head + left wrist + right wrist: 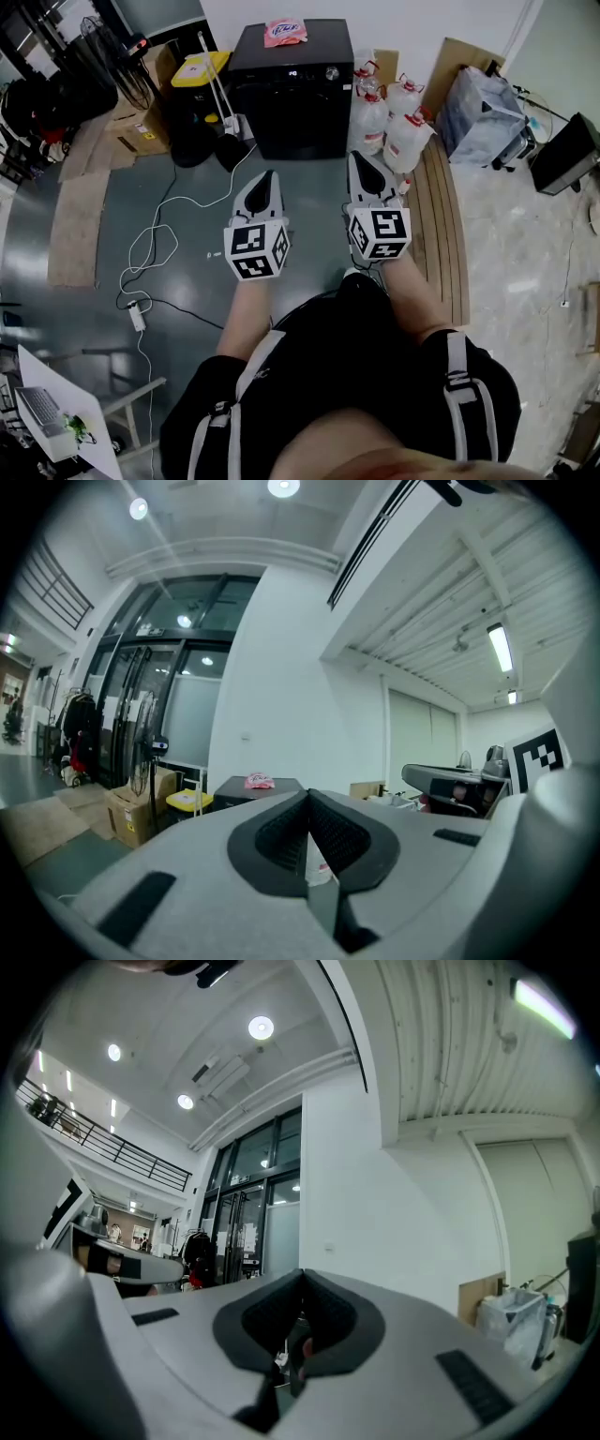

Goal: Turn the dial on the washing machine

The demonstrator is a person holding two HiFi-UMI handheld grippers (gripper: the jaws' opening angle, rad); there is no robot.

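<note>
The black washing machine [292, 89] stands against the far wall, with its small round dial [331, 72] near the top right of its front panel. A pink packet [284, 32] lies on its lid. Both grippers are held out over the floor, well short of the machine and pointing at it. My left gripper [270, 175] is shut with nothing in it, and so is my right gripper [360, 157]. In the left gripper view the closed jaws [308, 796] partly cover the machine [251, 788]. The right gripper view shows the closed jaws [301, 1279] against a white wall.
Several water jugs [394, 122] stand right of the machine, with wooden boards [441, 220] and a plastic bag [483, 112] beyond. To its left are a yellow box [200, 68] and cardboard boxes [141, 122]. White cables [155, 246] lie across the grey floor at left.
</note>
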